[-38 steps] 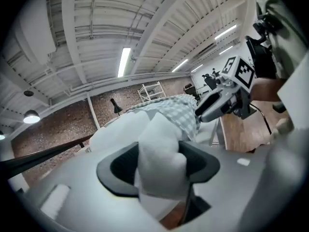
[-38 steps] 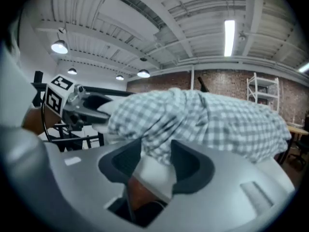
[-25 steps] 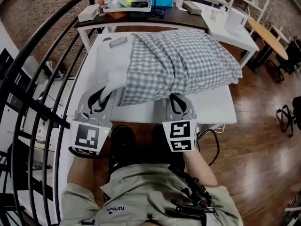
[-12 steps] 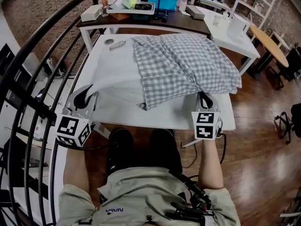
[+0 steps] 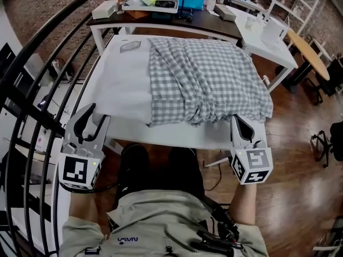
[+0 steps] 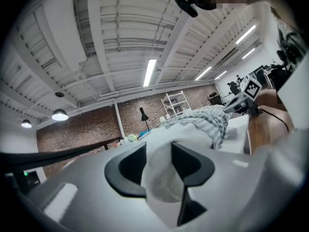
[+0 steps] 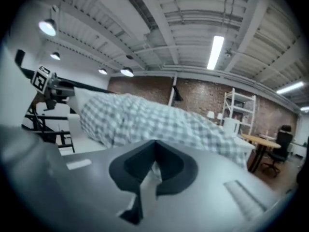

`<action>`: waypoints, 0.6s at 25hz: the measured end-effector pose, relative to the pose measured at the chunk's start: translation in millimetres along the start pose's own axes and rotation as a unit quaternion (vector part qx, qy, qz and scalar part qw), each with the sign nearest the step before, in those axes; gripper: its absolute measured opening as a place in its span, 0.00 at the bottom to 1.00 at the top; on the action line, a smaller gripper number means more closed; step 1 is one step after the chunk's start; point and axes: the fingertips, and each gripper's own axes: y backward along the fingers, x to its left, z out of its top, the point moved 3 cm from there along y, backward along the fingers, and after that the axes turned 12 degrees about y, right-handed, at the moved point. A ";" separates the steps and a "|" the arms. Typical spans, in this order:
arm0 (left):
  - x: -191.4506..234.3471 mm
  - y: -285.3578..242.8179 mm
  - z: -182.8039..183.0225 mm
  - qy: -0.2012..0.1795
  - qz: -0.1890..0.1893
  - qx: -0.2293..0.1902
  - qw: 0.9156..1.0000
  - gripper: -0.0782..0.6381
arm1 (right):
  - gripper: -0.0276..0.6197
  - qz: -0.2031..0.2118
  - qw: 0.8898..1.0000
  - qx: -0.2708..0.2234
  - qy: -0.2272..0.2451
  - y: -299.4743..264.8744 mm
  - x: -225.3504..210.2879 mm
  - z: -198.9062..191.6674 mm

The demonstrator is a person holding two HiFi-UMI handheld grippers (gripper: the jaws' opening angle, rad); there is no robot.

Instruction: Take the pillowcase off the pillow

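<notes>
The left gripper (image 6: pixel 159 164) has just been opening its jaws. Now they stand apart, let go, with a corner of the white pillow (image 5: pixel 126 84) lying loose between them. The right gripper (image 7: pixel 153 167) has its jaws squeezed tight on a thin bit of the checked pillowcase (image 5: pixel 203 74), by the near right corner of the desk (image 5: pixel 177 135). The left gripper is out by the desk's near left corner. The pillow lies flat on the desk. Its bare white end shows along the left side, and the pillowcase covers the rest, bunched up at the near edge. It looks about a third of the way off. To do this step well, the left jaws likely need a new, firm bite on the bare pillow only, with no checked cloth in it. Then the right gripper can pull the case flat and slow toward the desk's right edge. If the pillow is not held, it may just slide along with the case or slip off the desk.
</notes>
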 end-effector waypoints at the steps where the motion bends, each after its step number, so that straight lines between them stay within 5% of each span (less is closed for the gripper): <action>1: -2.7 0.5 12.2 -0.015 0.006 -0.003 1.000 0.35 | 0.05 0.013 0.999 -0.037 0.006 1.4 3.7 24.4; 3: -3.9 -2.3 30.9 -0.042 0.015 -0.009 0.999 0.40 | 0.05 0.027 0.995 -0.096 0.031 -2.7 8.6 70.3; 5: -1.9 -0.4 47.0 -0.022 0.015 -0.031 0.999 0.41 | 0.10 0.035 0.989 -0.130 0.062 -16.5 13.9 106.1; 11: 18.9 -3.1 80.0 0.032 -0.017 -0.104 0.994 0.34 | 0.29 0.097 0.981 -0.107 0.126 -93.9 42.9 153.5; 13: 16.6 -38.3 73.1 0.036 -0.030 -0.077 0.996 0.34 | 0.32 0.107 0.981 -0.081 0.137 -121.7 52.6 156.3; 15: 7.0 -82.9 47.7 0.039 -0.050 0.007 0.998 0.40 | 0.32 0.107 0.981 -0.046 0.154 -146.2 63.5 150.9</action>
